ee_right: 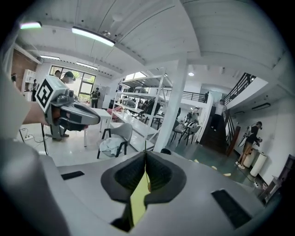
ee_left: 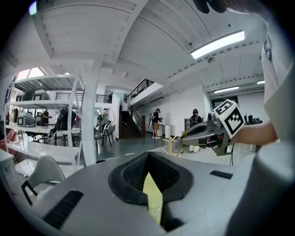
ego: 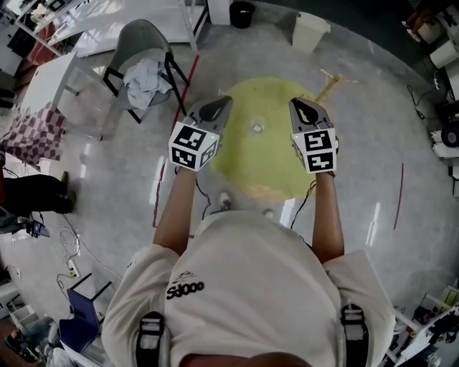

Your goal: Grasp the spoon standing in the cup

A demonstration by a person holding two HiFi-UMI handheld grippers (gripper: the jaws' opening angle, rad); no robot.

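Judging by how things lie, the grasp has not begun. The left gripper [ego: 217,106] hangs over the near-left part of the round yellow-green table [ego: 247,175], jaws pressed together with nothing between them; only a sliver of tabletop shows under the pads. Between the two tools, well below them and near the table's middle, sits the small clear cup [ego: 258,127]. From this height it is a faint glint, and the spoon cannot be made out in it, though it is probably there. The right gripper [ego: 303,106] hangs over the near-right part, jaws likewise closed and empty. What is left is nearly everything: opening one pair of jaws, bringing it down to the cup, and closing on the handle.

Apart from the cup the tabletop looks bare. The room is a bright workshop with a glossy pale floor [ego: 115,179]. At far left is a red-checked cloth [ego: 36,132], then a grey chair [ego: 143,36] with a rumpled rag [ego: 143,80] on its seat, and a red floor line [ego: 172,136]. Beyond the table stand a dark bucket [ego: 242,13] and a white bin [ego: 310,30].
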